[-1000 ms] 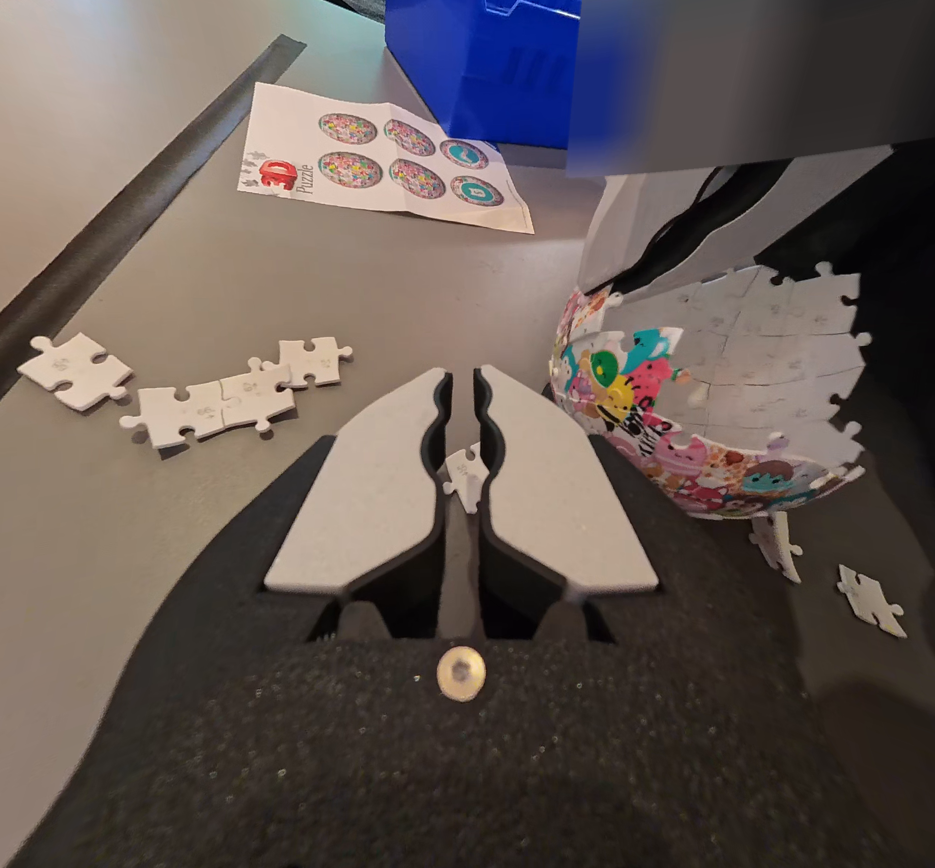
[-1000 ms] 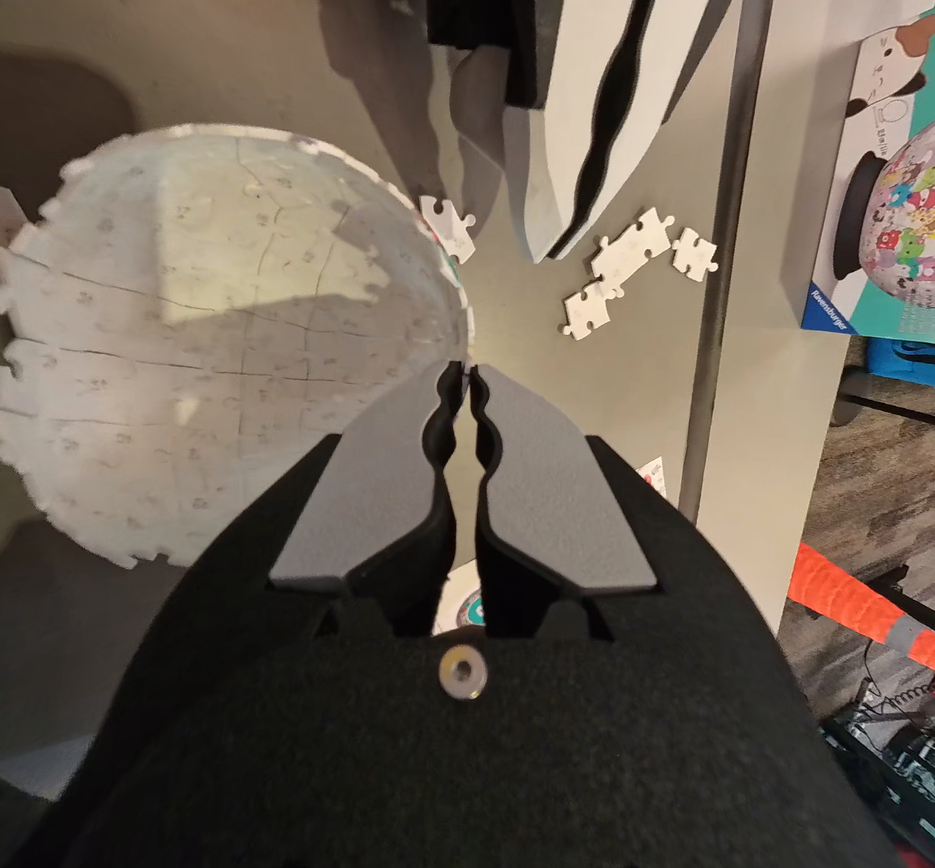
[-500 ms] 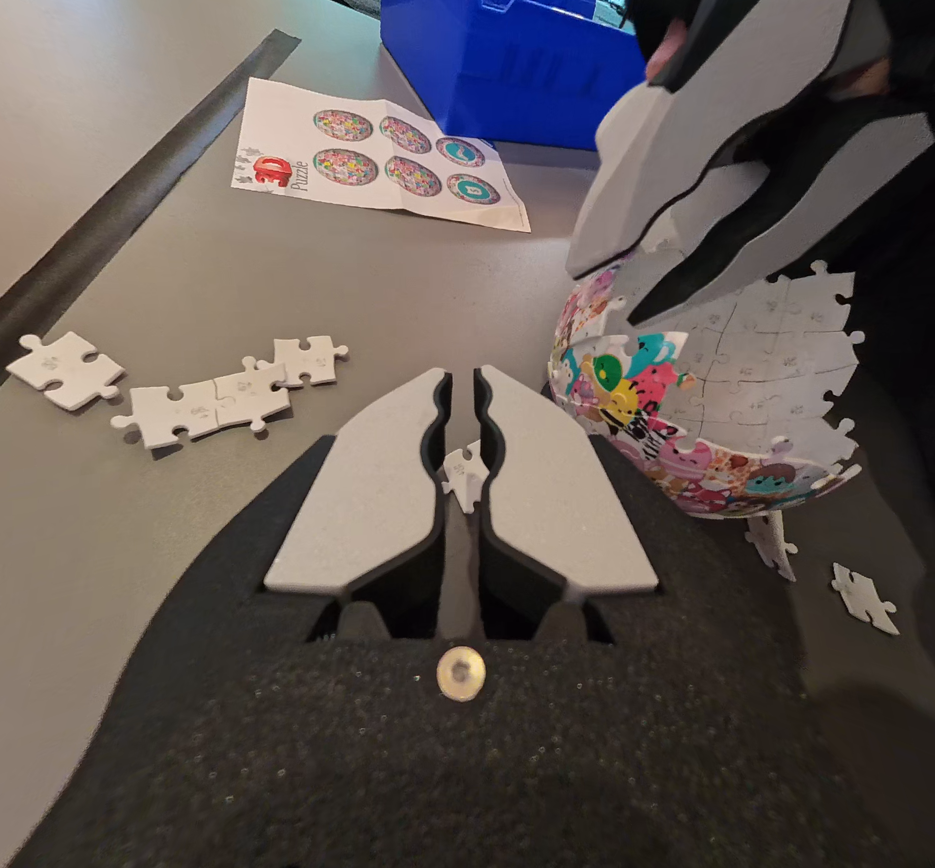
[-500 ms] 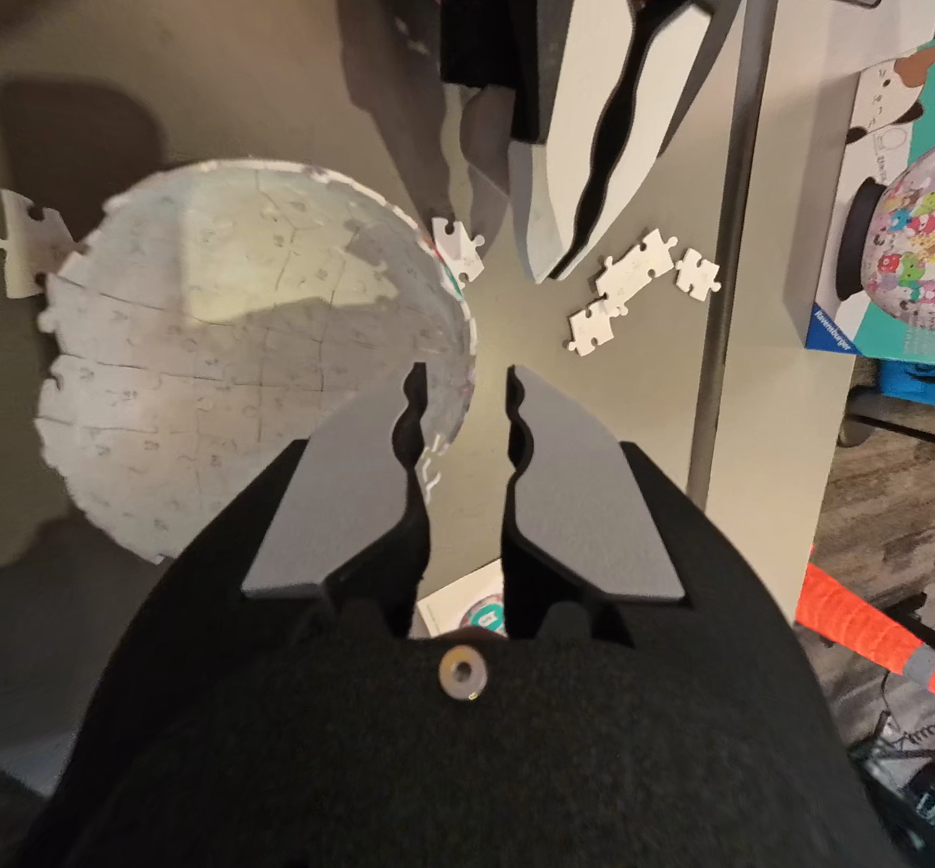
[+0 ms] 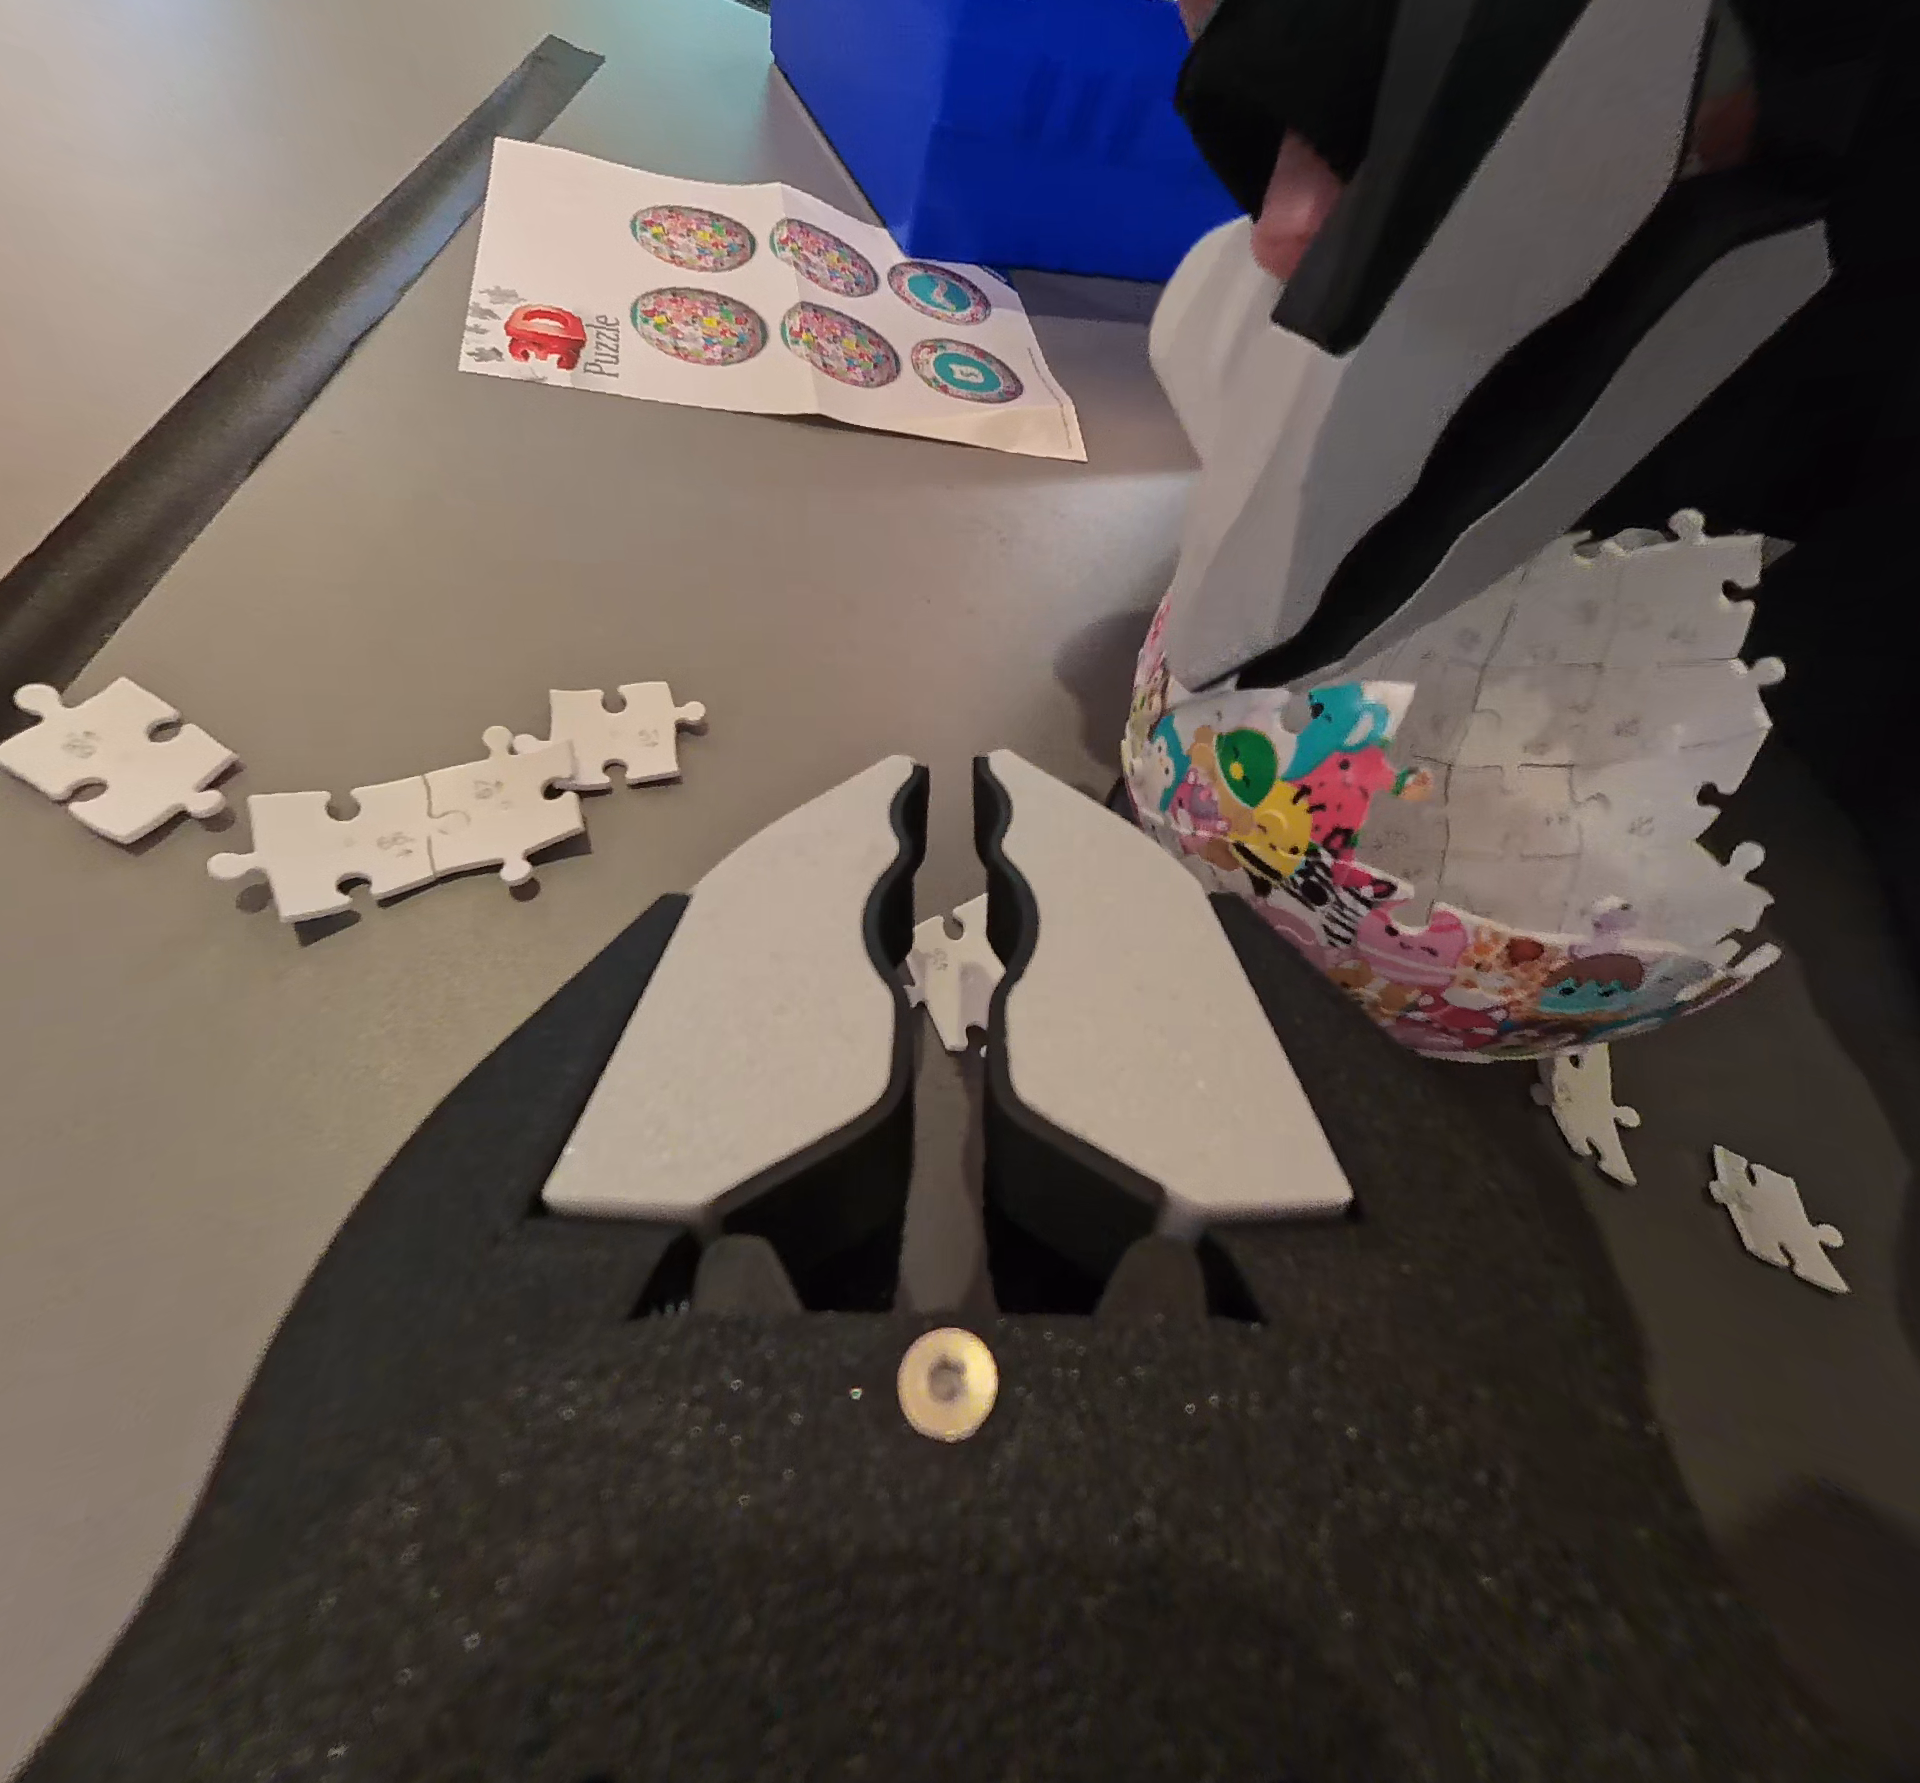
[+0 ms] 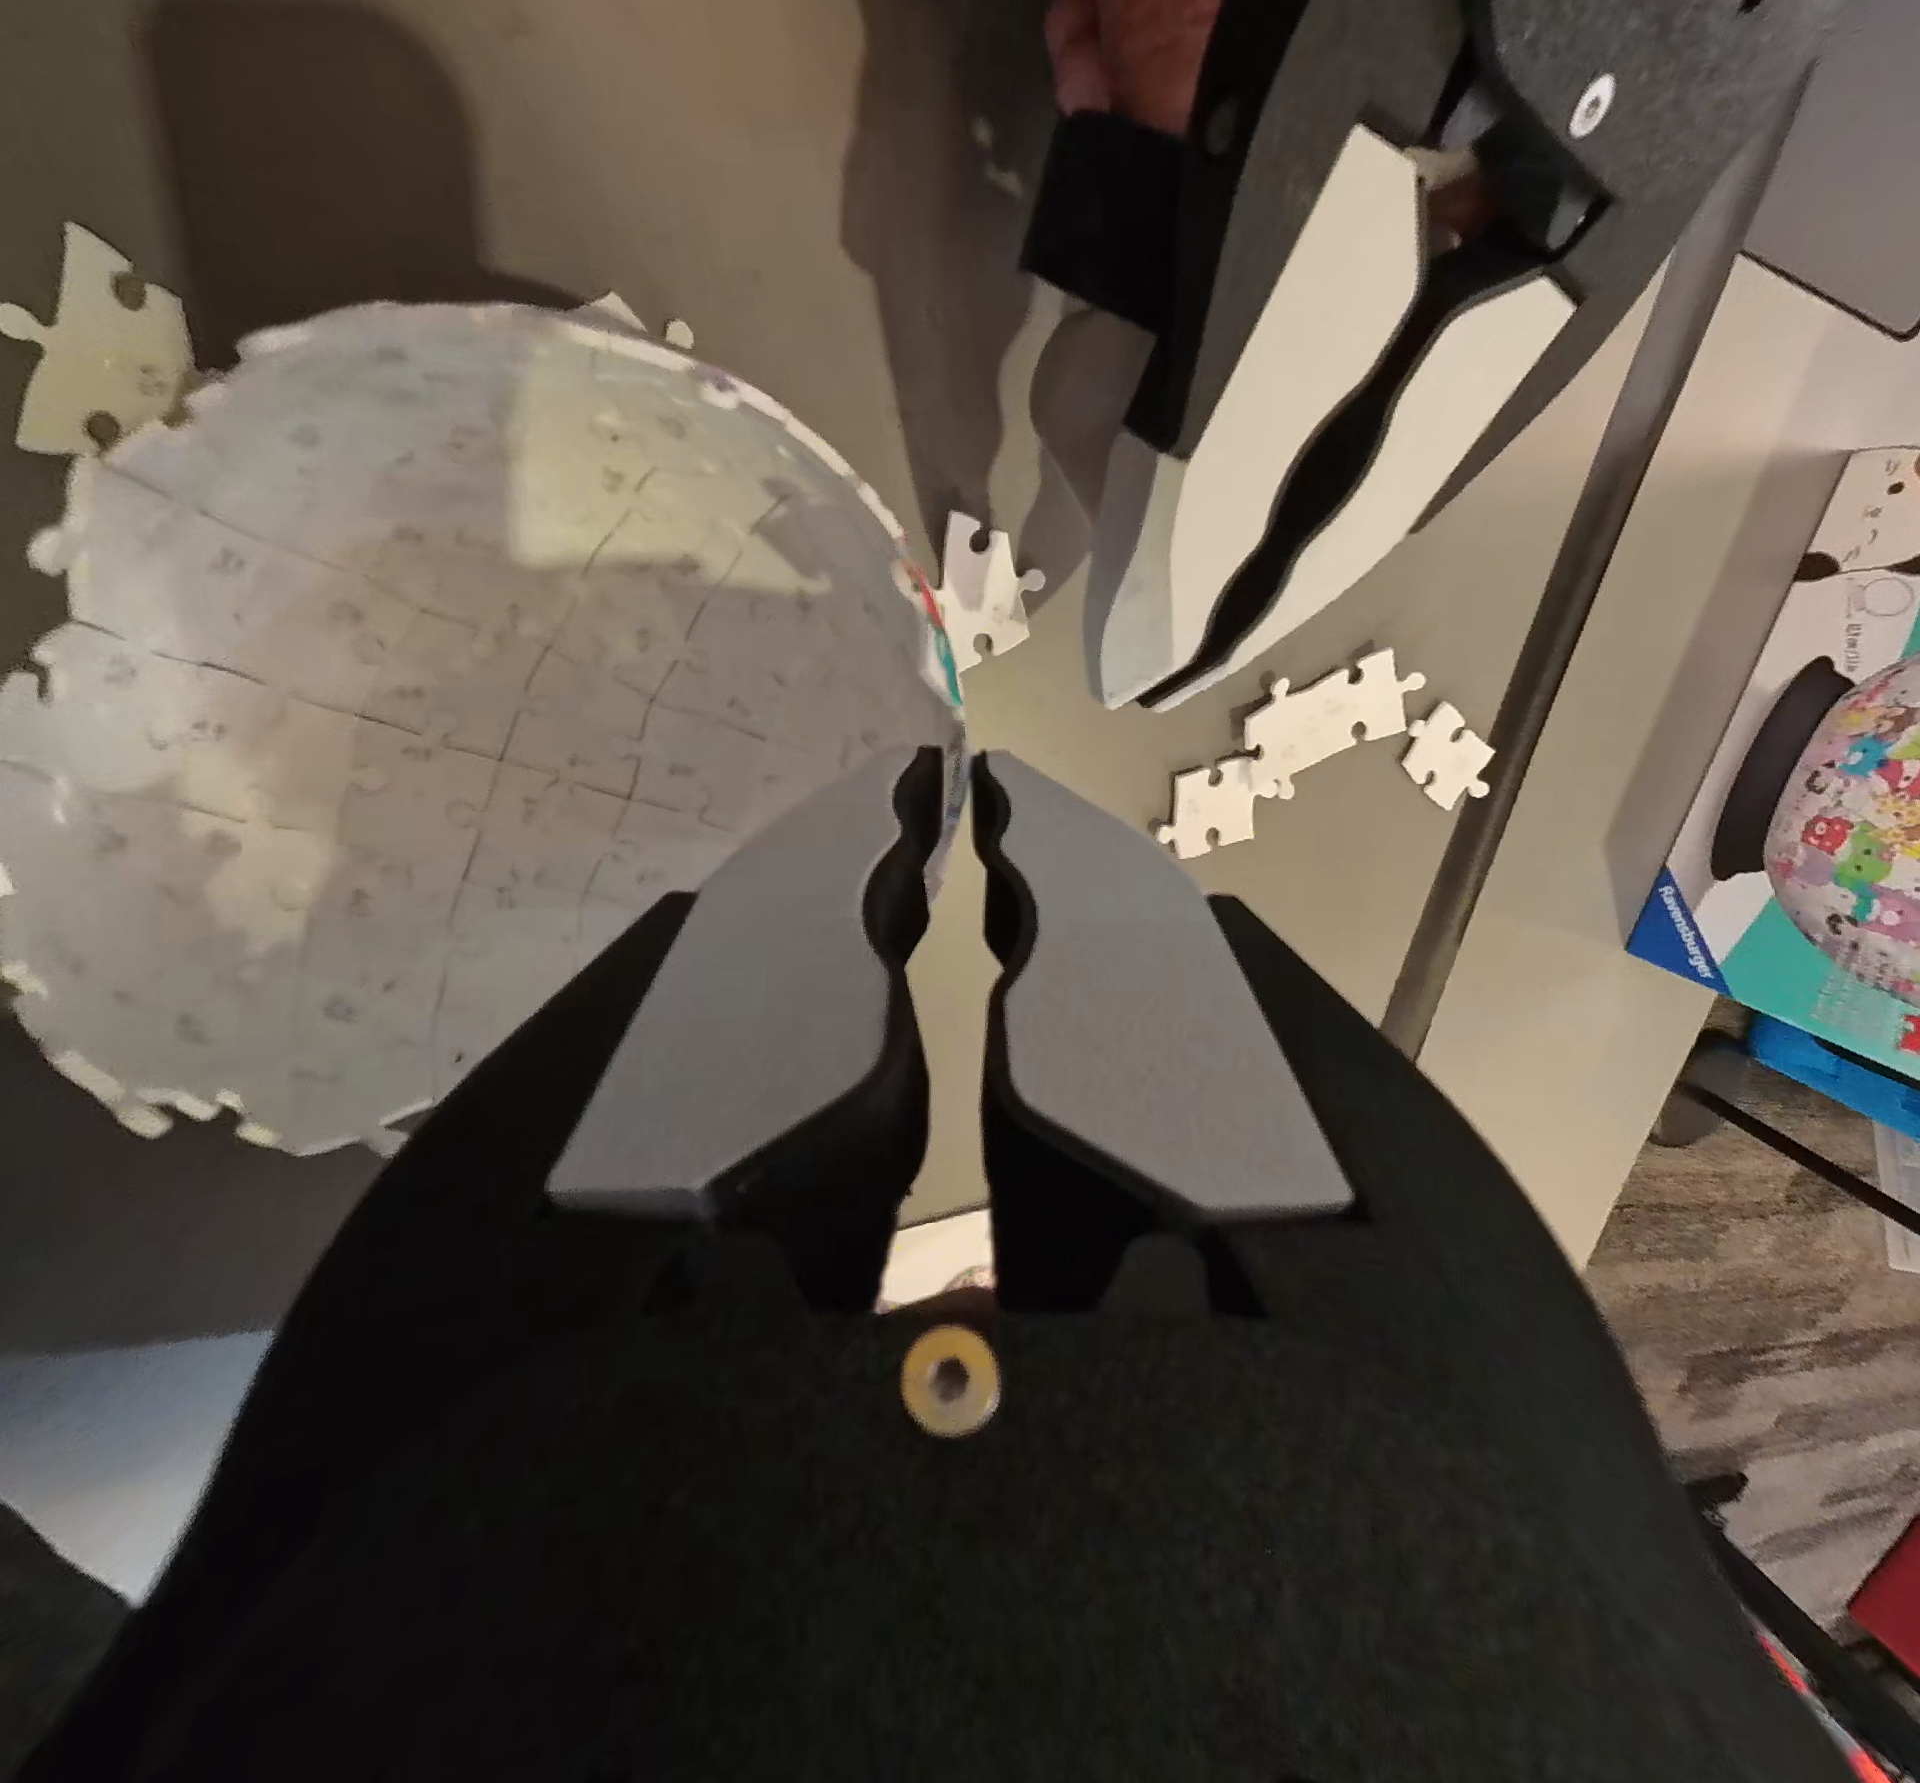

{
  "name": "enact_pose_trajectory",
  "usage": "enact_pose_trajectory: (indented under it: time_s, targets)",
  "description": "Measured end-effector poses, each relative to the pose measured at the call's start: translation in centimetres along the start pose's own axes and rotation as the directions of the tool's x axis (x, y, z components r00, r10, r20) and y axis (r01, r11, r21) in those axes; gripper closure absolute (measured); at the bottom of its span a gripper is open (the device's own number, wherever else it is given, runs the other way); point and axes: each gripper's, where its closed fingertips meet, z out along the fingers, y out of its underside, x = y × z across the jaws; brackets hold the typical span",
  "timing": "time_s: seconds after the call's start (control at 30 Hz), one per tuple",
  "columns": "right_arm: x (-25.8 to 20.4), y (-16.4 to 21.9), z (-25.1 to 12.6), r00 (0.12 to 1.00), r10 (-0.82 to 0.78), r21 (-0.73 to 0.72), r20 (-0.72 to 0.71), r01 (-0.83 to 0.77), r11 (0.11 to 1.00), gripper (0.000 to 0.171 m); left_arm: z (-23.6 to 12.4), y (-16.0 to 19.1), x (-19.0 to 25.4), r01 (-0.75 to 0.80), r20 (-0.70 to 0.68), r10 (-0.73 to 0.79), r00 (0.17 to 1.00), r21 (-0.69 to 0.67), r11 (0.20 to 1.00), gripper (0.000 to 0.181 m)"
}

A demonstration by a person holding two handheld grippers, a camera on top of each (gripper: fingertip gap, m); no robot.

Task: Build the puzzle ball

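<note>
With the right claw (image 6: 961, 777) pinched narrow on the rim of the half-built puzzle ball (image 5: 1507, 798) sitting on the bench (image 5: 727, 590), I'd hold it steady while the nearly-shut, empty left claw (image 5: 951, 777) picks up the loose piece (image 5: 951, 964) beneath it.

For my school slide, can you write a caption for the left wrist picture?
The right gripper pinches the rim of the half-built puzzle ball while loose pieces wait on the table.
</note>
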Motion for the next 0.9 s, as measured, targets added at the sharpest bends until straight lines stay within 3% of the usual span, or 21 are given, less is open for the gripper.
enact_pose_trajectory:
  time_s: [0.53, 0.67, 0.9]
  targets:
    - [-0.1, -0.4, 0.1, 0.999, -0.028, 0.003, -0.029, 0.028, 1.0, 0.164, 0.1, 0.1, 0.0, 0.001, -0.002, -0.001, 1.0, -0.007, 1.0, 0.173]
    - [-0.1, 0.0, -0.8, 0.999, 0.024, 0.007, -0.03, -0.024, 1.0, 0.144, 0.1, 0.1, 0.1, 0.0, -0.004, 0.0, 1.0, -0.011, 1.0, 0.173]
    - [0.0, 1.4, -1.9, 0.983, 0.16, -0.005, -0.084, -0.161, 0.987, 0.151, 0.4, 0.3, 0.4, 0.006, -0.029, -0.007, 1.0, -0.023, 1.0, 0.172]
